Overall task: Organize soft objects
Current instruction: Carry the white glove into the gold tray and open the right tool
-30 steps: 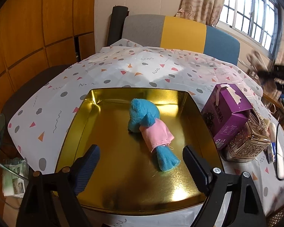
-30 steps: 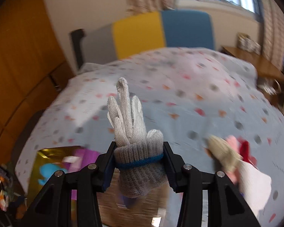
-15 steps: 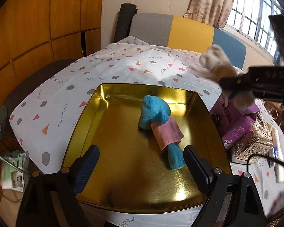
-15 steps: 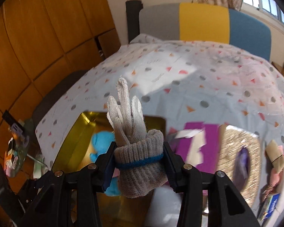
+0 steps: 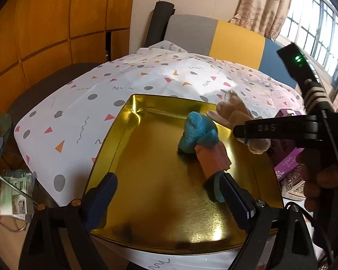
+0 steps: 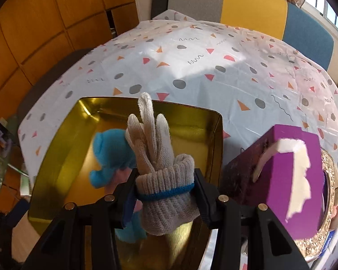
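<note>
The gold tray (image 5: 115, 148) is glossy metal, mirror-smooth (it reflects the light). Inside the tray lies a fuzzy blue plush toy (image 5: 198, 132); above the tray hangs a coarse ribbed knit glove (image 6: 162, 164). Under the tray, the patterned tablecloth (image 6: 214, 67) looks like slick, creased plastic.

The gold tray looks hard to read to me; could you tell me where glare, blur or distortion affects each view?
Left wrist: a bright glare spot on the tray floor near its front edge; the glove and toy are slightly soft; fisheye bends the room's edges. Right wrist: the glove is sharp, the tray wall mirrors yellow, and a sunlit patch washes out the tablecloth.
</note>
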